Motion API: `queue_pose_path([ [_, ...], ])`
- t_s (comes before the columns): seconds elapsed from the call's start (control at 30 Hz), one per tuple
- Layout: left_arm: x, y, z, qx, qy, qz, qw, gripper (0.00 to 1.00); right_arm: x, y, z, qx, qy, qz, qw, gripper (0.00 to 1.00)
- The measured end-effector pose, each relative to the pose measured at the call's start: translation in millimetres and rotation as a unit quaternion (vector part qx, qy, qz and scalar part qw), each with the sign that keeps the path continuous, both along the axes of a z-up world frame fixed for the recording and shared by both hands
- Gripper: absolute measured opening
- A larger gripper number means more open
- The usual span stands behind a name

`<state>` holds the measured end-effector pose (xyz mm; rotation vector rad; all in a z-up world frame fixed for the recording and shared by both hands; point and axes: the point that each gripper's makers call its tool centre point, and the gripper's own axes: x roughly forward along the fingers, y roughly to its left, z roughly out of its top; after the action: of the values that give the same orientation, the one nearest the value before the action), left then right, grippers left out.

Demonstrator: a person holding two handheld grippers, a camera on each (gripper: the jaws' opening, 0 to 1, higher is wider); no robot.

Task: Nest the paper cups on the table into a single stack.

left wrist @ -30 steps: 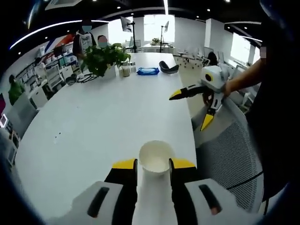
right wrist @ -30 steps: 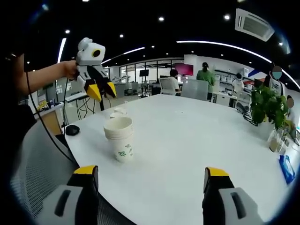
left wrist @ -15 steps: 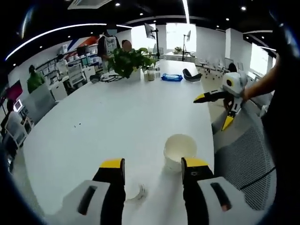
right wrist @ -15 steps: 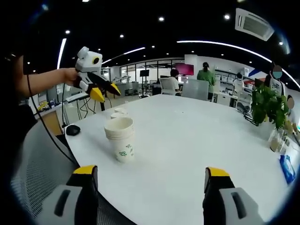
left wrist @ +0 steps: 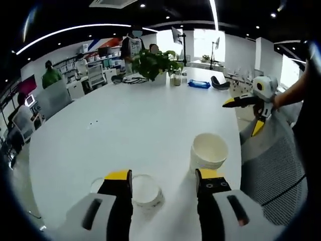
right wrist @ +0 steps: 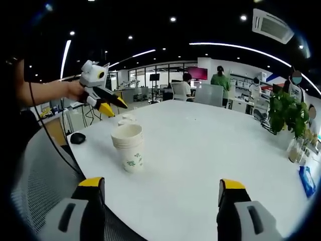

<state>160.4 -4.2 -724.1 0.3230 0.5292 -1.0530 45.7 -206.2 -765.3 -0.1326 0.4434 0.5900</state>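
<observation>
A stack of white paper cups [left wrist: 208,150] stands upright near the table's edge, and its green logo faces the right gripper view [right wrist: 128,148]. My left gripper [left wrist: 164,175] is open and hovers over a single loose cup [left wrist: 145,190], with a second loose cup's rim [left wrist: 98,183] just left of its left jaw. In the right gripper view the left gripper [right wrist: 114,106] hangs above those loose cups [right wrist: 125,119], behind the stack. My right gripper [right wrist: 161,184] is open and holds nothing, off the table's edge and well short of the stack; a hand holds it [left wrist: 244,118].
The white table [right wrist: 200,150] stretches far back. A potted plant [left wrist: 155,63], a blue packet [left wrist: 199,84] and a black object [left wrist: 219,83] sit at its far end. A grey mesh chair [left wrist: 273,160] stands by the edge, and a black mouse [right wrist: 77,138] lies near the stack. People stand in the background.
A second ago my left gripper was shut on a cup. It let the cup go on the stack, opened, and drew back over the loose cups. My right gripper stayed put.
</observation>
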Motion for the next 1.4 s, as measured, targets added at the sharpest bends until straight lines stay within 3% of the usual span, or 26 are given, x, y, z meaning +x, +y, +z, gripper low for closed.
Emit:
queue_pose_path([
  [0.4, 27.0, 18.1, -28.9, -0.032, 0.015, 0.055, 0.9979, 0.46, 0.3, -0.6, -1.4, -0.003, 0.003, 0.001, 1.0, 0.94],
  [0.73, 32.9, 12.5, -41.8, -0.026, 0.015, 0.056, 0.998, 0.43, 0.5, -0.8, -1.2, -0.006, 0.005, -0.001, 1.0, 0.93],
  [0.97, 31.9, 8.7, -49.1, 0.005, 0.003, 0.042, 0.9991, 0.42, 0.4, -2.4, -3.1, -0.008, 0.007, -0.002, 0.9999, 0.92],
  [1.4, 43.0, 18.1, -60.9, 0.015, 0.004, 0.042, 0.999, 0.37, 0.1, -3.0, -4.1, -0.009, 0.009, -0.004, 0.9999, 0.92],
])
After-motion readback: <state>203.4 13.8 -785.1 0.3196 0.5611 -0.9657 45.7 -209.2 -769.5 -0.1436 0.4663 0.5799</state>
